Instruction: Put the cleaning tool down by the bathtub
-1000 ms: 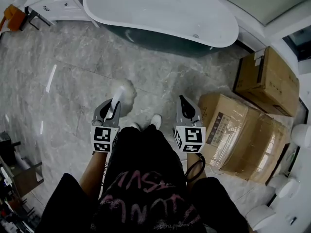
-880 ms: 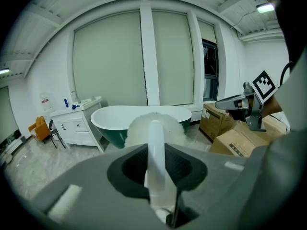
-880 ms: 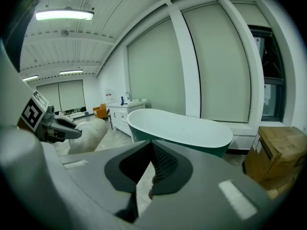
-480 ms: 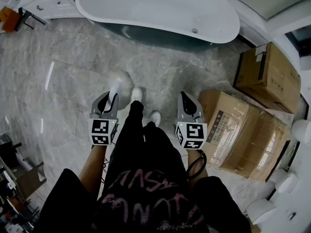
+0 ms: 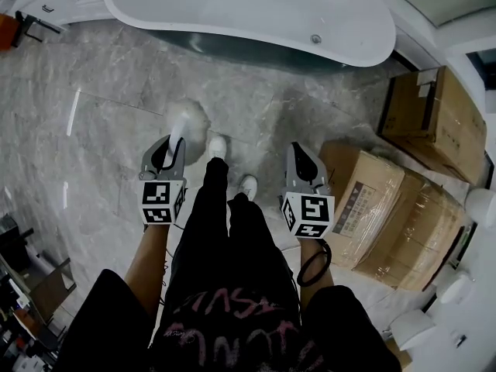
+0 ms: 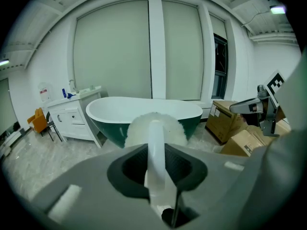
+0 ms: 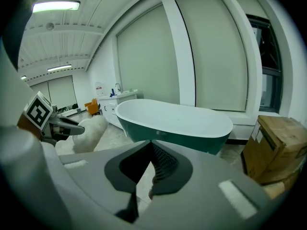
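Note:
The cleaning tool has a white handle [image 6: 156,152] and a fluffy white head [image 5: 186,121]. My left gripper [image 5: 172,144] is shut on the handle, and the head sticks out forward above the marble floor. In the left gripper view the head [image 6: 136,130] hides part of the bathtub [image 6: 144,110]. The tub [image 5: 256,10] is white inside and dark green outside, and lies across the far side a few steps ahead. My right gripper [image 5: 299,153] is shut with nothing in it. In the right gripper view the tub [image 7: 172,118] is ahead and the tool's head [image 7: 92,131] is at left.
Two large cardboard boxes [image 5: 430,122] [image 5: 380,208] stand on the floor at the right, close to my right gripper. A white cabinet [image 5: 58,2] sits left of the tub. The person's shoes [image 5: 218,147] are on the floor between the grippers. White fixtures [image 5: 480,208] line the right edge.
The person has stepped toward the bathtub, left leg forward, so the tub now sits nearer. Both grippers moved along with them; the left one still holds the tool.

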